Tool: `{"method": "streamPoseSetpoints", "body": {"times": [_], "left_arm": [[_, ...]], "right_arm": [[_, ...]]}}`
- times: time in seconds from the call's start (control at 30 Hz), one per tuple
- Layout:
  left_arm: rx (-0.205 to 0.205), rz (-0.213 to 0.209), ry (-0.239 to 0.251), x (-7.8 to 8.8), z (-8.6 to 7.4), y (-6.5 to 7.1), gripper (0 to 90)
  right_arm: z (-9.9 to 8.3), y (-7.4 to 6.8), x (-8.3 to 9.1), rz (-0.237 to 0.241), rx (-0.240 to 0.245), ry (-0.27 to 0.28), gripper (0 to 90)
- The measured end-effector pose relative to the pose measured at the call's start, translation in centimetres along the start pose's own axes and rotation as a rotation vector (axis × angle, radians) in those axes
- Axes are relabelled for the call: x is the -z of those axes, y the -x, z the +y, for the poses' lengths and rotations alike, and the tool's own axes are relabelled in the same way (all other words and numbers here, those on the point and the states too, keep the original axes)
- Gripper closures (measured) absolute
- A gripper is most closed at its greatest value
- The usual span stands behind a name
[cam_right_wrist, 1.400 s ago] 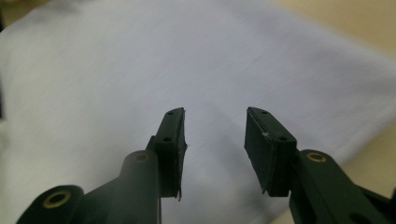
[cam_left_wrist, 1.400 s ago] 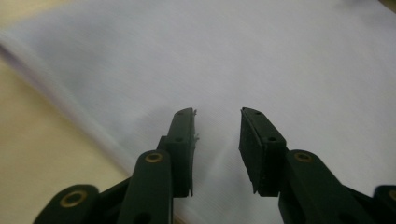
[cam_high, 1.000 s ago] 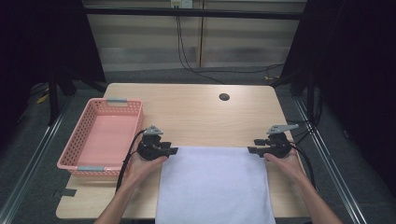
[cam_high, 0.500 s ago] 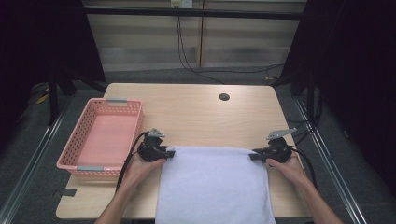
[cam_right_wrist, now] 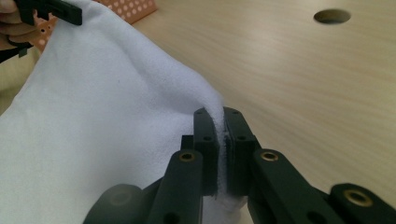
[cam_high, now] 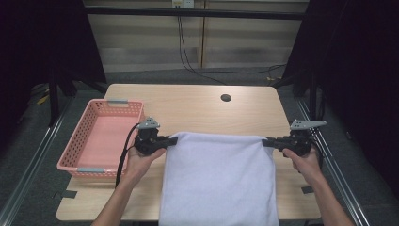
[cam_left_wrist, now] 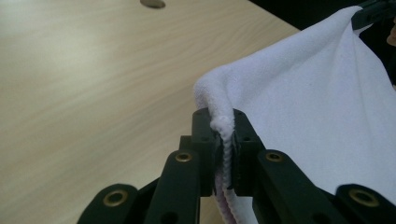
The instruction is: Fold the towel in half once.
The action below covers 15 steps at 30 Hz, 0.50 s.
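Towel [cam_high: 219, 181] corners are pinched tight by both the left gripper [cam_high: 171, 140] and right gripper [cam_high: 266, 141] (jaws just closed); the fold toward lower frame remains.

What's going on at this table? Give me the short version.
A person is working a white towel with a hand-held gripper in each hand. The left hand-held gripper and the right hand-held gripper have just been closing and are each clamped on a far corner of the towel, with that far edge stretched between them above the wooden table. The near end hangs over the table's front edge. A pink basket sits at the left.
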<state>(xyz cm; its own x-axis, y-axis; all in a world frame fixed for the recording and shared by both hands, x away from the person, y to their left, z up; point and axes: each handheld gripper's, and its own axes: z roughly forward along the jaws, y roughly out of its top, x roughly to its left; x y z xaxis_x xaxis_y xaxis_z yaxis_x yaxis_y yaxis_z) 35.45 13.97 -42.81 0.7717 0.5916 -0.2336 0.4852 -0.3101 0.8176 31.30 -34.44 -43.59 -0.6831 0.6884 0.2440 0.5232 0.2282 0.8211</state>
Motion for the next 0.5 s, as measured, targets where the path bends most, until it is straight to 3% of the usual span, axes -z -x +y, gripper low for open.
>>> {"method": "streamPoseSetpoints", "body": {"times": [0.17, 0.5], "left_arm": [[-0.033, 0.012, 0.033, 0.5, 2.7, -0.2, 83.2], [-0.031, 0.083, 0.033, -1.5, 5.9, -3.2, 83.0]], "right_arm": [[2.1, 0.6, 0.7, -0.028, 0.007, 0.042, 86.0], [6.5, 3.3, -0.5, -0.093, 0.018, 0.062, 86.0]]}}
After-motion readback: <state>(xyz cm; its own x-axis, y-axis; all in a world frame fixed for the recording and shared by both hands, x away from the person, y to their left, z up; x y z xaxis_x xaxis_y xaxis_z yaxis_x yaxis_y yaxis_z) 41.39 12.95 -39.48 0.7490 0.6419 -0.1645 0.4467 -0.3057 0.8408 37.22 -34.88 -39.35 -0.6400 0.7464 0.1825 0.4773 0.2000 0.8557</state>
